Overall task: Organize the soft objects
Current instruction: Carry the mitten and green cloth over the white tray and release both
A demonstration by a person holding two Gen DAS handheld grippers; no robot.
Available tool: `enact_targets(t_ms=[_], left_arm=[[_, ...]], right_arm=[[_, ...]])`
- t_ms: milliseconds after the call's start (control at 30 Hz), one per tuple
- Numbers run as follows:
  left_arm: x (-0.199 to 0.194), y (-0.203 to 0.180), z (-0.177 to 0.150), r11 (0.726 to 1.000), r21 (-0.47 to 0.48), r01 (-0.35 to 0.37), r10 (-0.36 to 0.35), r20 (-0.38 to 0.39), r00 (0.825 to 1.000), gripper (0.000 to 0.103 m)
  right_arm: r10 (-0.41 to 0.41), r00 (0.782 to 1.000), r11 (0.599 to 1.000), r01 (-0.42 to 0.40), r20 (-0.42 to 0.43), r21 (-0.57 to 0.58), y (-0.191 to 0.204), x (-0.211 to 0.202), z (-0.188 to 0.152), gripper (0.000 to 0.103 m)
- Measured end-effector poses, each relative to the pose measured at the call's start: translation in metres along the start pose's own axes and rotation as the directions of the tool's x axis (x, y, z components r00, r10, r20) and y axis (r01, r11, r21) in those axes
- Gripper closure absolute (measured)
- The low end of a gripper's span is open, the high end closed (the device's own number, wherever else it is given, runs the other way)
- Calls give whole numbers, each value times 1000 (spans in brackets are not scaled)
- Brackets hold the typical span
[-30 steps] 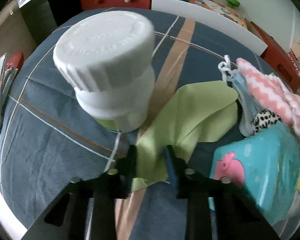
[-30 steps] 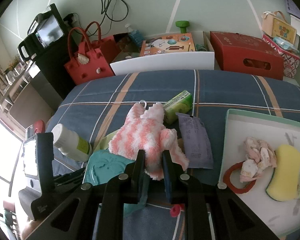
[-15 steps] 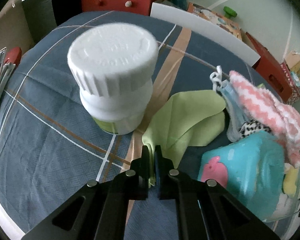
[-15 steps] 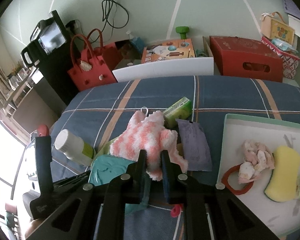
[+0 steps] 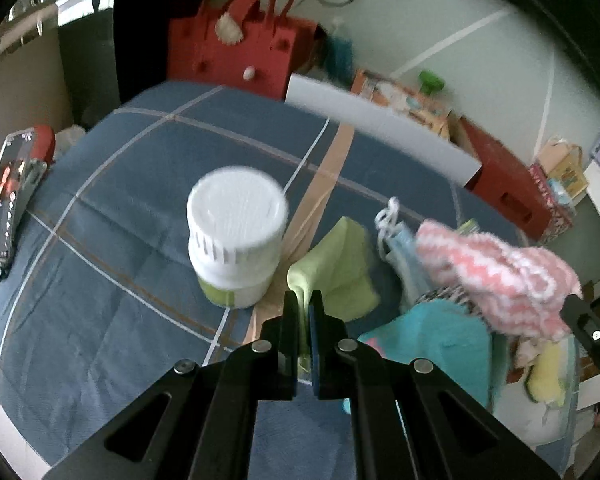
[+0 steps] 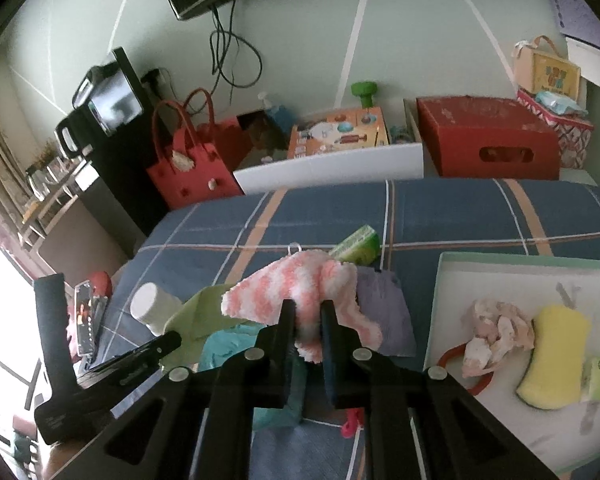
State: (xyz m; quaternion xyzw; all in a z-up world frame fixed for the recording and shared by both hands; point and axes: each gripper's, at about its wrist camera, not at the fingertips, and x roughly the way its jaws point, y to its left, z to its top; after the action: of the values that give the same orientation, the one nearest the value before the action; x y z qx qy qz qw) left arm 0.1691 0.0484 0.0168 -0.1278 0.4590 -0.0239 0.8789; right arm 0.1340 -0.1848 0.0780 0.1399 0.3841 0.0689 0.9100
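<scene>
My left gripper (image 5: 304, 304) is shut on a corner of the light green cloth (image 5: 340, 268), which is pulled up off the blue plaid bed cover (image 5: 112, 184) beside the white pill bottle (image 5: 236, 236). My right gripper (image 6: 307, 312) is shut on the pink and white fluffy cloth (image 6: 296, 284), held above a teal soft thing (image 6: 228, 344); that fluffy cloth (image 5: 496, 268) hangs at the right in the left wrist view. The green cloth (image 6: 196, 316) and the left gripper's body (image 6: 112, 368) show at the left of the right wrist view.
A white tray (image 6: 452, 280) on the right holds a yellow sponge (image 6: 552, 348), a crumpled pinkish cloth (image 6: 496, 332) and a red ring (image 6: 452, 360). A green carton (image 6: 360, 244) and a purple pouch (image 6: 384, 312) lie behind the fluffy cloth. A phone (image 5: 8, 196) lies at the bed's left edge.
My left gripper shut on the green cloth's corner and rose, lifting it from the cover. The right gripper rose a little with the pink fluffy cloth still in it.
</scene>
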Motion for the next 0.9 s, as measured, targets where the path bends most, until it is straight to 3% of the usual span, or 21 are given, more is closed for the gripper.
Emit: enact_targets(t_ms=[300, 567, 733, 900], left_arm=[[-46, -11, 12, 998, 26, 50, -53, 171, 984, 99], [-82, -34, 15, 990, 102, 95, -121, 288, 950, 99], [-93, -54, 14, 979, 161, 123, -169, 310, 935, 99], [-94, -76, 13, 965, 218, 144, -205, 291, 935, 99]], right_arm=[[18, 995, 1000, -19, 94, 11, -2, -32, 6, 90], [-2, 985, 999, -4, 171, 38, -12, -61, 10, 90], [-34, 974, 998, 21, 225, 60, -24, -81, 13, 90], [-89, 962, 994, 67, 259, 91, -39, -96, 14, 90]])
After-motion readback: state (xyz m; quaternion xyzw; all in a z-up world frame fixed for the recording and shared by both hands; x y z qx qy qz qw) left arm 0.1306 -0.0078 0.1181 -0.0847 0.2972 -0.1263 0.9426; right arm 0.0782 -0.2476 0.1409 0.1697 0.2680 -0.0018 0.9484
